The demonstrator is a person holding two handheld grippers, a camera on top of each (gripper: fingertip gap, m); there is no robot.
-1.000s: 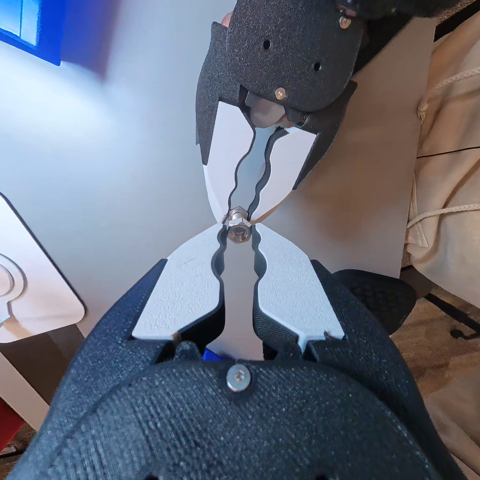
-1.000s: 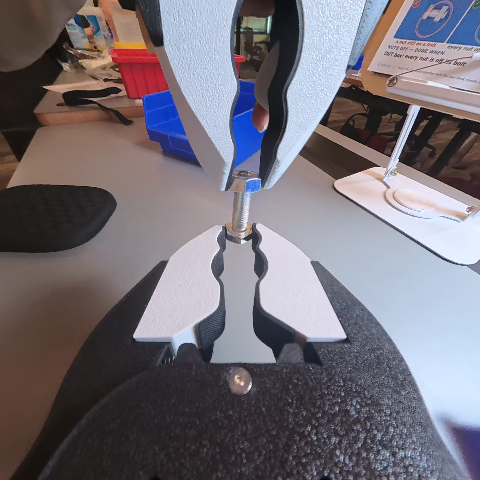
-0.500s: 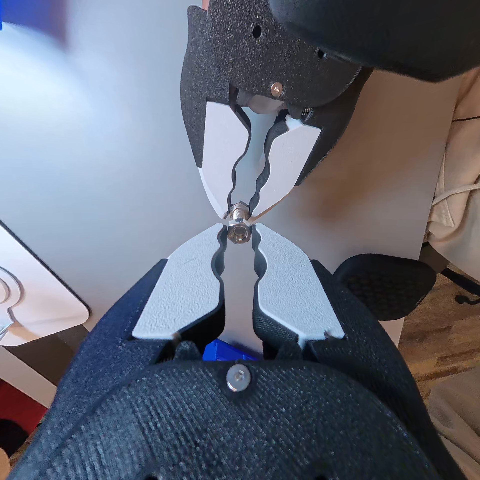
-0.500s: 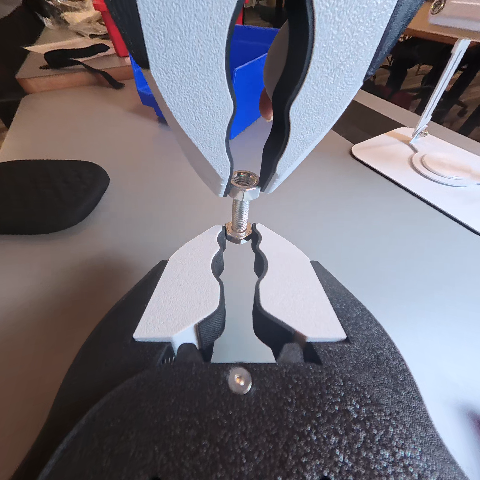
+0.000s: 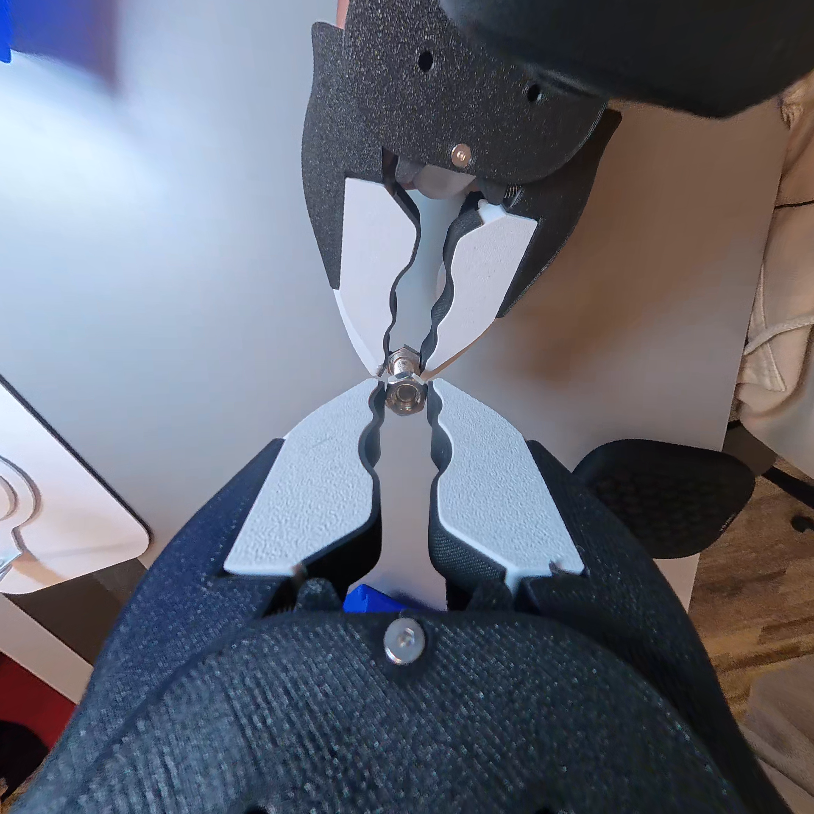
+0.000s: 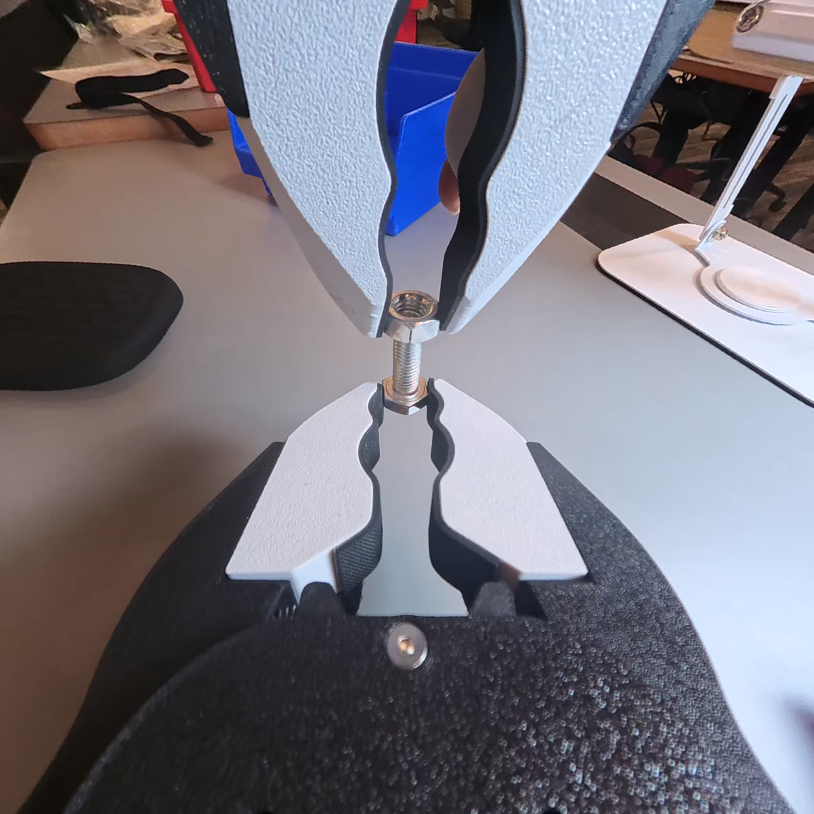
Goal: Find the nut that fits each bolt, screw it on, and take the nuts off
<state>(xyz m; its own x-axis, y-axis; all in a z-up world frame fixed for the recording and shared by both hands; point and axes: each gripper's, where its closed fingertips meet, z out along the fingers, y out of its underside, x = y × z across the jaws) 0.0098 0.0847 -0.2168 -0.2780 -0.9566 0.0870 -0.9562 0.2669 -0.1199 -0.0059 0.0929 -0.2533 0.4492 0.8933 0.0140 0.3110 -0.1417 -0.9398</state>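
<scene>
At frame centre above the tabletop (image 6: 616, 440), the left claw (image 5: 404, 396) pinches the nut (image 6: 412, 315) on the bolt (image 6: 404, 374), whose head the right claw (image 6: 404, 398) pinches; the threading step seems in hand, so next likely another twist.

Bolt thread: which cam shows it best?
Right wrist view. The bolt thread is side-on and sharp, bare between the nut above and the right gripper below. The left wrist view looks along it through the nut's bore, so only a foreshortened stub shows beyond the nut.
</scene>
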